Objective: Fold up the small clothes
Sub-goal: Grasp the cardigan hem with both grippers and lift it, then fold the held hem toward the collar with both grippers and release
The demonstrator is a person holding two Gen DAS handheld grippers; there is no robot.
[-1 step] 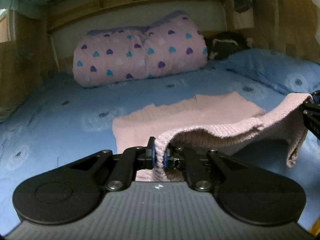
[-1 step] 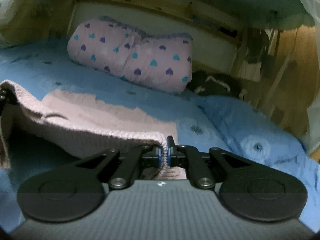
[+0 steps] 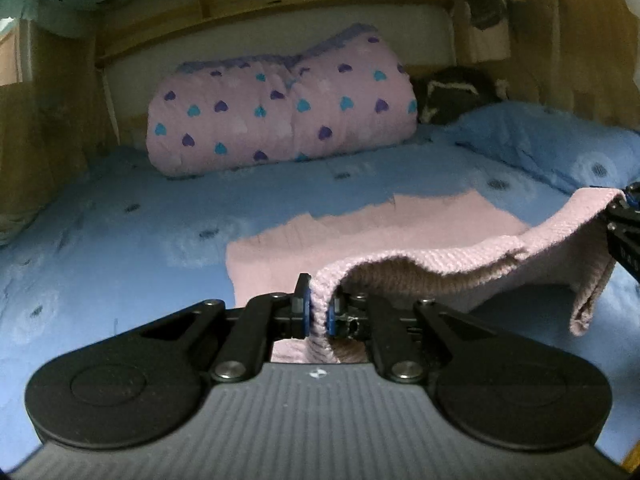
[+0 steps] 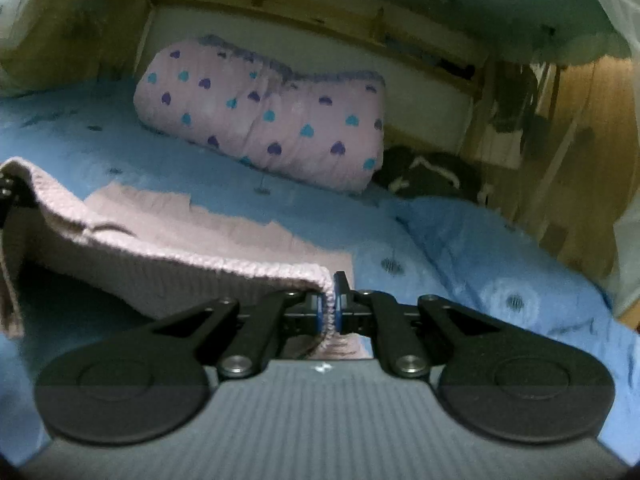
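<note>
A pink knitted garment [image 3: 392, 236] lies on the blue bed sheet [image 3: 120, 240], in the lower middle of the left wrist view. Its near edge is lifted off the bed and hangs like a little bridge between the two tools. The left gripper [image 3: 318, 312] pinches one corner of that edge between its blue pads, low in the middle of the frame. The right gripper [image 4: 328, 312] pinches the other corner in the same way in its own view, and it also peeks in at the right edge of the left wrist view. The far part of the garment is flat on the sheet. A short flap of knit hangs down by the right gripper in the left view. Past the garment, in the upper middle of both views, sits a fat rolled pink quilt with hearts [image 3: 280, 112], well apart from the garment. To its right is a dark bundle [image 3: 452, 92], too blurry to tell what it is. A blue pillow [image 3: 552, 144] lies along the right side, near the garment's far corner. Wooden boards [image 3: 256, 24] run behind the quilt and up both sides of the bed. The sheet to the left of the garment is wide and bare, and there is bare sheet between the garment and the quilt too.
</note>
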